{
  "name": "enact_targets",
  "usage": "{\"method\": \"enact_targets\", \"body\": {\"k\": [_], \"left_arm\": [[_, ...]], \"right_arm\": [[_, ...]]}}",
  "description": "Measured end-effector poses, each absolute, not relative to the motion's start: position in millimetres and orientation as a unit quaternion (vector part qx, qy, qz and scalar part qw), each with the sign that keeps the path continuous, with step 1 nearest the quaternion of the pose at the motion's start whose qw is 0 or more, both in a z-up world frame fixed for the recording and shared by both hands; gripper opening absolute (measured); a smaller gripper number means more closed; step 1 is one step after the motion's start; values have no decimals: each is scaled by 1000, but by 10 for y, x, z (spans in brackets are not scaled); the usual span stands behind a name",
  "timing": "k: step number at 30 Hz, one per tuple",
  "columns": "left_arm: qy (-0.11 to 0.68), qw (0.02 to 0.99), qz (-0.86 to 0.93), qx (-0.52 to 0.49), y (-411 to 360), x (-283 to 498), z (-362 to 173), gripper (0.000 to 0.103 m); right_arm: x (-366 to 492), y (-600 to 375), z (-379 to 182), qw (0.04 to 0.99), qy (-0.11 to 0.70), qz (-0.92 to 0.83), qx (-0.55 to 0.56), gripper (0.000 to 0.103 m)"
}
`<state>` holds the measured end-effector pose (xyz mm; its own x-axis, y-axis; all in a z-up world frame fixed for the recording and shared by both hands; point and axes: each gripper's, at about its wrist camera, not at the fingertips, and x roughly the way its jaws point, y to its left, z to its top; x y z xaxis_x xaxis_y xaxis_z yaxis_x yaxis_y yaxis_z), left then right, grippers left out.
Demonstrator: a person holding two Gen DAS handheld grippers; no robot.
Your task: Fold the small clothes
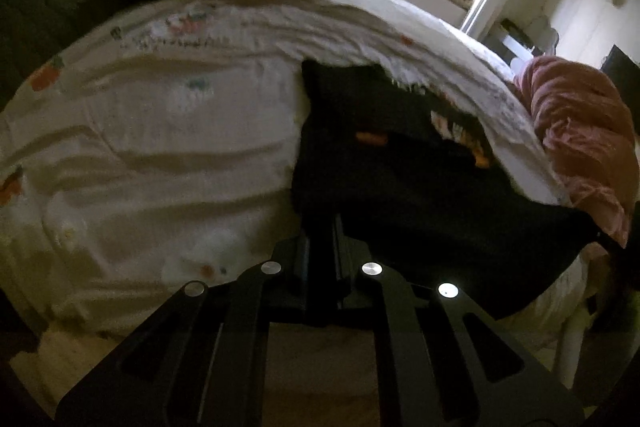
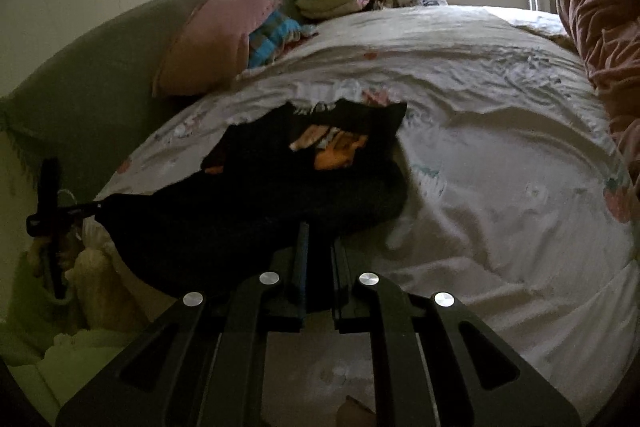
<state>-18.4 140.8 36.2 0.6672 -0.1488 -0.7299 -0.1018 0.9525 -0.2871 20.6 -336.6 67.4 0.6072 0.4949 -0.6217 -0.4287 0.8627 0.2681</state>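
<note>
Presently, findings as follows.
Garment: black garment (image 1: 400, 195) with an orange print lies on the white printed bedsheet (image 1: 160, 131), its near edge raised off the bed.
Left gripper (image 1: 320, 227): jaws closed, pinching one near corner of the cloth.
Right gripper (image 2: 316, 239): jaws closed on the other near corner.
Done: both corners secured, hem stretched between them.
Outstanding: in my judgement, carrying the edge over to make the first fold; no finished fold visible.

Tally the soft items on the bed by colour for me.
Black garment, pinched by left gripper and right gripper: 1
Pink pillow: 1
Pink-brown quilt: 1
Blue checked cloth: 1
Total: 4
</note>
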Motion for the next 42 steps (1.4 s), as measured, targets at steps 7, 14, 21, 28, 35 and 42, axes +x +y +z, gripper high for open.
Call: {"method": "enact_targets", "body": {"k": [7,14,21,28,35,42], "left_arm": [[392,908,0,-149,1383,-38,623,3],[380,915,12,-135,1343,132,817,3],[377,919,20,-117,1325,323,959,3],[364,924,24,-116,1337,583,1039,3],[356,928,32,-108,1338,923,1073,3],[357,927,38,-106,1363,1229,1012,3]], "right_arm": [[304,-3453,863,909,326,249,69,8],[509,-3439,1033,918,307,238,76,8],[716,-3407,1133,926,293,225,72,8],[913,-3391,1147,932,286,213,69,8],[1207,-3341,1123,936,286,197,61,8],[1490,-3280,1061,937,291,185,53,8]]}}
